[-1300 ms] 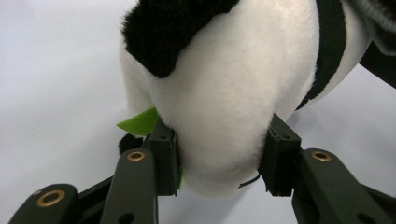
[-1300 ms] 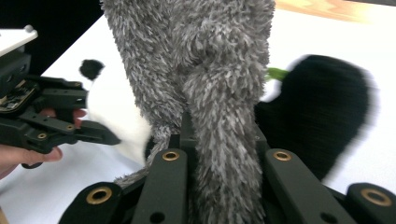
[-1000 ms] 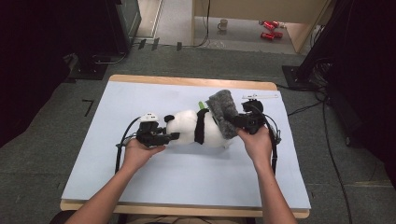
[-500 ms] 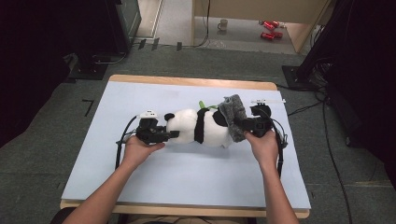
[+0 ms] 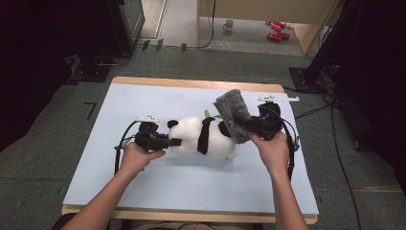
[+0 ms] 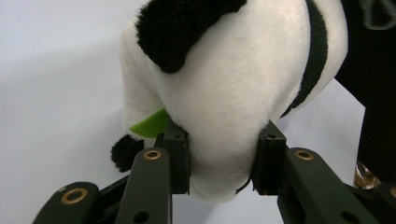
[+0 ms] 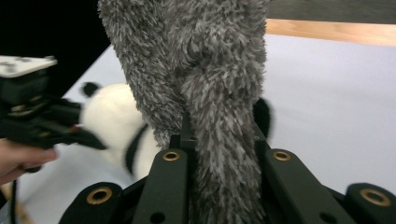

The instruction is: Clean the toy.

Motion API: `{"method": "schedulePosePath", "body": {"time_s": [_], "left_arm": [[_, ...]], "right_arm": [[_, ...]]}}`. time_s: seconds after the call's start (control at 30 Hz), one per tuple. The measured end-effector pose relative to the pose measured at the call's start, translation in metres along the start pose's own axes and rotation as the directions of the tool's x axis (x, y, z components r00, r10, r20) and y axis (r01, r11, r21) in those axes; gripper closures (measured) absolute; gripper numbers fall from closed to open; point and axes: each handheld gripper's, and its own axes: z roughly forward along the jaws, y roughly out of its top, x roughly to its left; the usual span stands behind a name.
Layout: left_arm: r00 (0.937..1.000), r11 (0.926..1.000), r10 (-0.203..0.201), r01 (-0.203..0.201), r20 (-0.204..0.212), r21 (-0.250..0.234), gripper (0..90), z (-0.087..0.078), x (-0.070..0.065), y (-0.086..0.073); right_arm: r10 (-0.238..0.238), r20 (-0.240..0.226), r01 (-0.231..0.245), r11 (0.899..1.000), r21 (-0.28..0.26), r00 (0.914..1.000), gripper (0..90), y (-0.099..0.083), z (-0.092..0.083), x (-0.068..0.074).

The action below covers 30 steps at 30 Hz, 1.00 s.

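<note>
A black-and-white panda plush (image 5: pixel 206 136) lies on its side in the middle of the pale blue table top (image 5: pixel 143 105), head to the left. My left gripper (image 5: pixel 178 142) comes in level from the left. Its jaws have just been closing, and the pads now press into the panda's white head (image 6: pixel 233 84) from both sides, next to a green felt leaf (image 6: pixel 149 125). My right gripper (image 5: pixel 245 125) is shut on a grey fuzzy fabric piece (image 5: pixel 232 115), holding it upright over the panda's rear end. In the right gripper view the grey pile (image 7: pixel 196 60) rises from between the jaws.
The wooden table edge (image 5: pixel 191 84) runs along the far side. Beyond it on the floor stand a mug (image 5: pixel 229 24) and red items (image 5: pixel 275 29). Black stands and cables (image 5: pixel 335 124) flank the table. Bare mat lies in front of both hands.
The right gripper dipped the grey piece onto the panda's rear, then lifted it up and slightly right. The left hand has stayed at the panda's head.
</note>
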Motion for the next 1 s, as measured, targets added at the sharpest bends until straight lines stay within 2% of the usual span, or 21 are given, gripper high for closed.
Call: {"method": "schedulePosePath", "body": {"time_s": [0.03, 0.07, 0.13, 0.23, 0.27, 0.3, 0.33, 0.43, 0.57, 0.67, 0.87, 1.0], "left_arm": [[1.0000, 1.0000, 0.000, 0.000, 0.000, 0.000, 64.9, 0.000, 0.000, 0.000], [0.9999, 1.0000, 0.001, -0.001, -0.013, -0.002, 64.5, 0.001, 0.001, -0.001], [0.9998, 1.0000, 0.004, -0.004, -0.021, -0.007, 63.6, 0.001, 0.003, -0.001], [0.9997, 0.9999, -0.008, 0.008, -0.022, -0.010, 62.3, 0.002, 0.004, -0.002], [0.9997, 0.9999, -0.008, 0.008, -0.022, -0.010, 62.1, 0.002, 0.004, -0.002], [0.9996, 1.0000, -0.003, 0.003, -0.028, -0.009, 61.2, 0.002, 0.004, -0.002], [0.9989, 0.9999, 0.014, -0.014, -0.045, -0.005, 60.2, 0.002, 0.003, -0.003], [0.9988, 0.9997, 0.016, -0.017, -0.045, -0.015, 53.5, 0.002, 0.005, -0.003], [0.9930, 0.9940, 0.087, -0.092, -0.080, -0.060, 43.4, 0.001, 0.004, -0.007], [0.9924, 0.9924, 0.100, -0.105, -0.071, -0.064, 39.2, 0.000, 0.005, -0.009], [0.9893, 0.9877, 0.131, -0.136, -0.063, -0.077, 36.9, -0.003, 0.009, -0.015], [0.9872, 0.9865, 0.145, -0.149, -0.066, -0.067, 36.5, -0.003, 0.013, -0.020]], "right_arm": [[0.000, 0.000, 0.000, 1.000, 0.000, 1.0000, 77.9, 0.000, 0.000, 0.000], [-0.026, -0.023, 0.026, 1.000, 0.012, 0.9994, 77.9, 0.000, 0.001, 0.012], [-0.044, -0.035, 0.045, 0.998, 0.041, 0.9984, 77.8, -0.001, 0.007, 0.021], [-0.048, -0.043, 0.052, 0.994, 0.100, 0.9979, 77.7, -0.007, 0.021, 0.026], [-0.048, -0.043, 0.052, 0.994, 0.100, 0.9979, 77.7, -0.007, 0.021, 0.026], [-0.051, -0.030, 0.055, 0.987, 0.154, 0.9982, 77.8, -0.013, 0.035, 0.026], [-0.052, -0.029, 0.055, 0.987, 0.152, 0.9982, 77.7, -0.014, 0.038, 0.026], [-0.055, -0.027, 0.058, 0.988, 0.145, 0.9981, 77.7, -0.014, 0.040, 0.024], [-0.049, -0.025, 0.052, 0.990, 0.129, 0.9985, 77.7, -0.014, 0.041, 0.020], [-0.048, -0.030, 0.052, 0.991, 0.122, 0.9984, 77.6, -0.013, 0.043, 0.018], [-0.046, -0.033, 0.049, 0.994, 0.102, 0.9984, 77.1, -0.010, 0.046, 0.012], [-0.044, -0.032, 0.047, 0.995, 0.090, 0.9985, 77.0, -0.006, 0.050, 0.009]]}}
